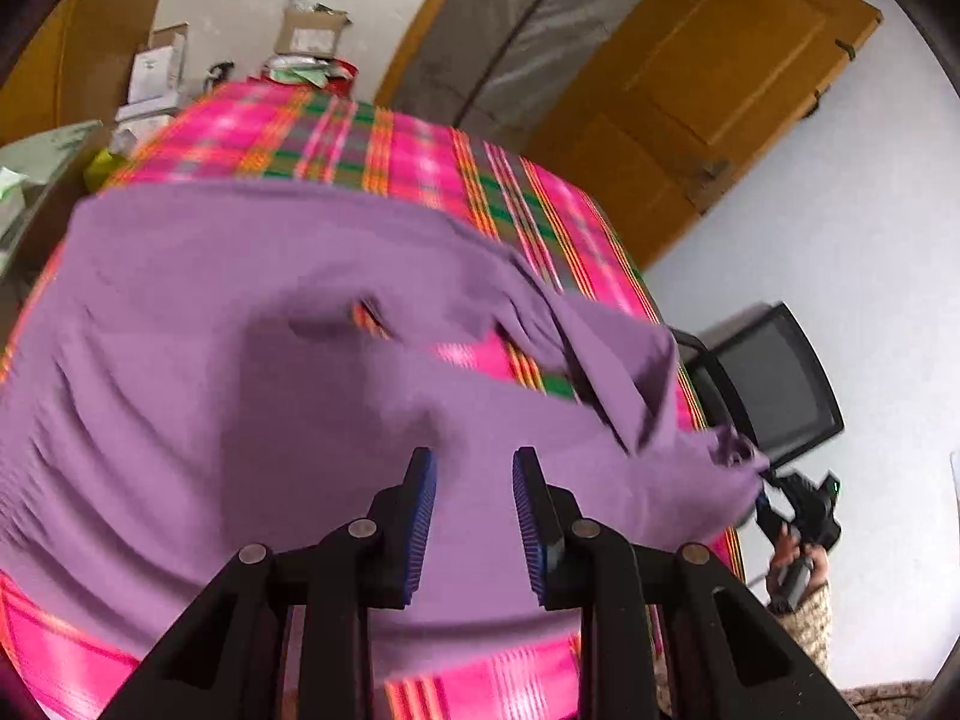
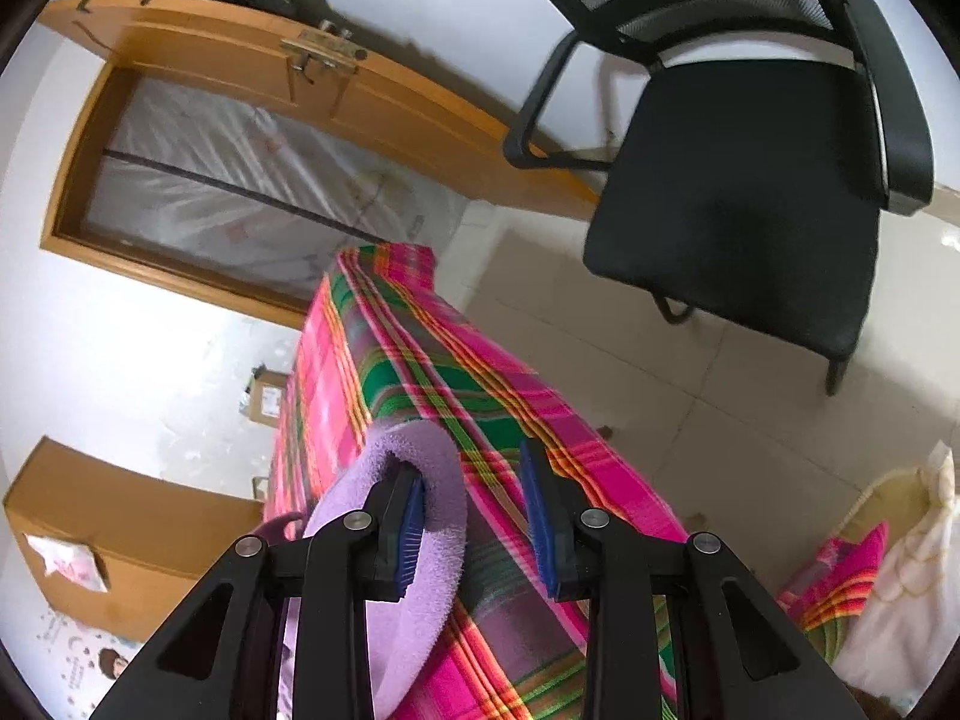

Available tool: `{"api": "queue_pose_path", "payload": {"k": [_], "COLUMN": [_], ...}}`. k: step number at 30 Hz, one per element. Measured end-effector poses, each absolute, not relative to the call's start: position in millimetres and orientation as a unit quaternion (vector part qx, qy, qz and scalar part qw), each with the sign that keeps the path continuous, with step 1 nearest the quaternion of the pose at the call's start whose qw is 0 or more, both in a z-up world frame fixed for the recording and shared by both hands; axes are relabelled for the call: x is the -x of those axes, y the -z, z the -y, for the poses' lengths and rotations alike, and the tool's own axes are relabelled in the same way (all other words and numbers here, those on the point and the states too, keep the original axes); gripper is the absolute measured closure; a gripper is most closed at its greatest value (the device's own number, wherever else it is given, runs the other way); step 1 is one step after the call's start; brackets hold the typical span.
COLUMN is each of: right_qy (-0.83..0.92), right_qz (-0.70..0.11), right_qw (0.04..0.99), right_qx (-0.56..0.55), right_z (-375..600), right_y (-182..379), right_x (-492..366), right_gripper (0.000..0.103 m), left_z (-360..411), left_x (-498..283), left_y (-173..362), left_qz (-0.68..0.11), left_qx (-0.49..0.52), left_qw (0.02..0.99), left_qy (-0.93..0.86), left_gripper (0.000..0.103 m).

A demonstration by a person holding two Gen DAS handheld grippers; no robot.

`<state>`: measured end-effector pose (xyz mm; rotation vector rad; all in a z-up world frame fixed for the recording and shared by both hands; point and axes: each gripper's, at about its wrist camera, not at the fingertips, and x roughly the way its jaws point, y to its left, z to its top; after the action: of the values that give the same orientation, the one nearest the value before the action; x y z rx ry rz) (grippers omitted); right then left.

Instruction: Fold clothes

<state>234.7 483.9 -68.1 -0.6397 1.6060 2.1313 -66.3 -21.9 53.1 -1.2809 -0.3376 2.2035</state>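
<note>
A purple garment (image 1: 240,360) lies spread over a table covered with a pink plaid cloth (image 1: 372,144). My left gripper (image 1: 474,516) hovers open just above its near part, with nothing pinched between the blue pads. At the table's right edge, one corner of the garment is lifted toward my right gripper (image 1: 767,495), held by a hand (image 1: 798,564). In the right wrist view the right gripper (image 2: 477,516) has its jaws apart. A fold of the purple garment (image 2: 420,480) is looped over its left finger (image 2: 411,516), and the plaid cloth (image 2: 480,396) runs between the fingers.
A black mesh chair (image 2: 750,210) stands on the tiled floor beside the table's right edge. Cardboard boxes (image 1: 312,30) and clutter sit beyond the table's far end. An open wooden door (image 1: 708,90) is behind, and a wooden cabinet (image 2: 120,528) stands to the left.
</note>
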Motion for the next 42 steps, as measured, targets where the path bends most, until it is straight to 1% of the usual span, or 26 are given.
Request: {"api": "queue_pose_path", "payload": {"k": [4, 7, 11, 15, 17, 19, 24, 26, 29, 30, 32, 35, 42], "right_qy": [-0.731, -0.700, -0.648, -0.631, -0.652, -0.683, -0.760, -0.758, -0.740, -0.733, -0.737, -0.773, -0.858], "right_qz": [-0.607, -0.651, -0.713, -0.729, -0.697, -0.647, -0.483, -0.485, -0.561, -0.565, -0.542, -0.506, -0.347], "right_qw": [0.208, 0.204, 0.192, 0.190, 0.214, 0.236, 0.280, 0.296, 0.278, 0.286, 0.303, 0.270, 0.201], "right_qx": [0.232, 0.212, 0.189, 0.182, 0.207, 0.243, 0.334, 0.320, 0.245, 0.248, 0.268, 0.271, 0.321], "right_z": [-481, -478, -475, -473, -474, -472, -465, -469, -480, -483, -481, -470, -429], "right_y": [83, 99, 120, 126, 116, 102, 61, 59, 67, 70, 68, 59, 10], "right_x": [-249, -260, -271, -275, -275, -269, -246, -251, -272, -275, -273, -261, -200], "right_gripper": [0.070, 0.070, 0.070, 0.070, 0.070, 0.070, 0.070, 0.070, 0.070, 0.070, 0.070, 0.070, 0.070], "left_z": [31, 33, 26, 22, 22, 22, 16, 12, 7, 5, 0, -7, -18], "left_x": [92, 109, 125, 134, 138, 142, 148, 148, 146, 146, 146, 146, 148], "left_y": [-57, -49, -37, -30, -27, -25, -19, -17, -15, -14, -13, -13, -14], "left_qz": [0.135, 0.143, 0.149, 0.146, 0.149, 0.150, 0.150, 0.151, 0.150, 0.149, 0.145, 0.141, 0.129], "left_qx": [0.478, 0.490, 0.506, 0.514, 0.516, 0.518, 0.523, 0.524, 0.525, 0.527, 0.529, 0.530, 0.531], "left_qw": [0.273, 0.259, 0.268, 0.277, 0.275, 0.277, 0.285, 0.293, 0.301, 0.302, 0.304, 0.306, 0.303], "left_qy": [-0.824, -0.820, -0.806, -0.799, -0.798, -0.795, -0.789, -0.786, -0.782, -0.780, -0.779, -0.778, -0.781], "left_gripper": [0.076, 0.076, 0.076, 0.076, 0.076, 0.076, 0.076, 0.076, 0.076, 0.076, 0.076, 0.076, 0.076]}}
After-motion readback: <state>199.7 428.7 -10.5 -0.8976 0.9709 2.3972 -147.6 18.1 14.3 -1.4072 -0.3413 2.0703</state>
